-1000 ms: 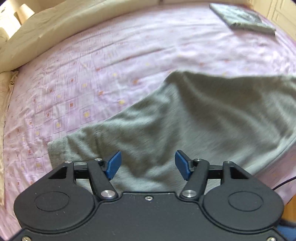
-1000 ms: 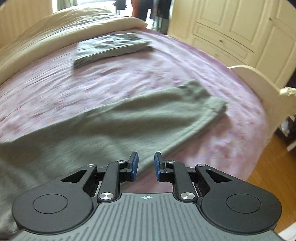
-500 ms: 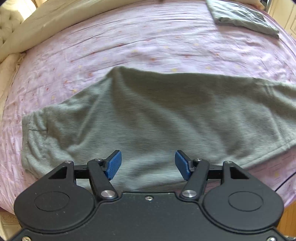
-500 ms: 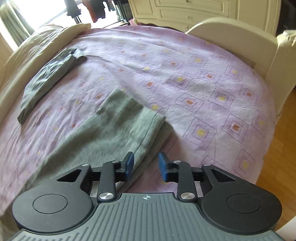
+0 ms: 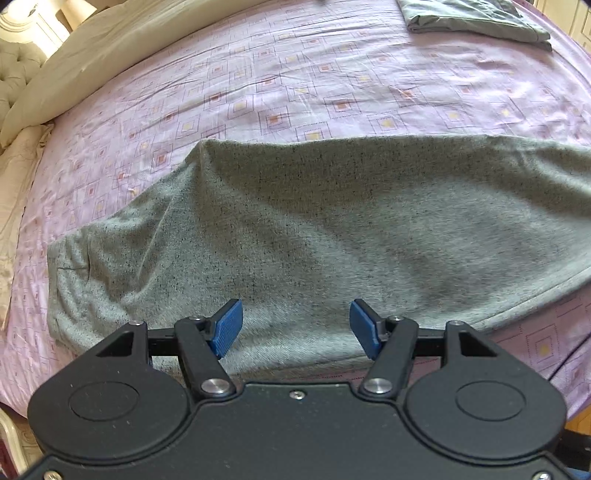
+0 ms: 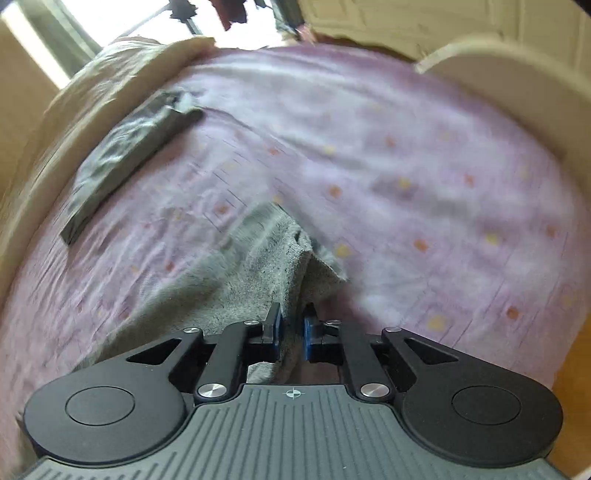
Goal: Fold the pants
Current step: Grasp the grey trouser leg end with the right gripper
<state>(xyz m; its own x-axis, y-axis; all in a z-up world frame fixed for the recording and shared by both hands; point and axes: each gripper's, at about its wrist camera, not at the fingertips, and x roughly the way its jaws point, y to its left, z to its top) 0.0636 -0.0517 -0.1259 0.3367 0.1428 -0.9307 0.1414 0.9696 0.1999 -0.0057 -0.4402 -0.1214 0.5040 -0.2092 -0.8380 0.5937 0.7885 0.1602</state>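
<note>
Left gripper [image 5: 295, 328] tipped down over grey pants [image 5: 332, 229], jaws wide, empty. Right gripper [image 6: 291, 328] just closing, pinching pants leg end near bed [image 6: 406, 166] foot edge.

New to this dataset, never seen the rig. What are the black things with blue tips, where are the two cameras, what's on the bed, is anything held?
No robot here: a person carries a two-finger gripper in each hand, each with a fisheye camera looking along its fingers. The left wrist view shows the left gripper, fingers apart and empty, over the grey pants spread on the purple bedsheet. The right wrist view, blurred, shows the right gripper; its fingers have just been closing and now pinch the pants' leg end. Another folded grey garment lies further back.
</note>
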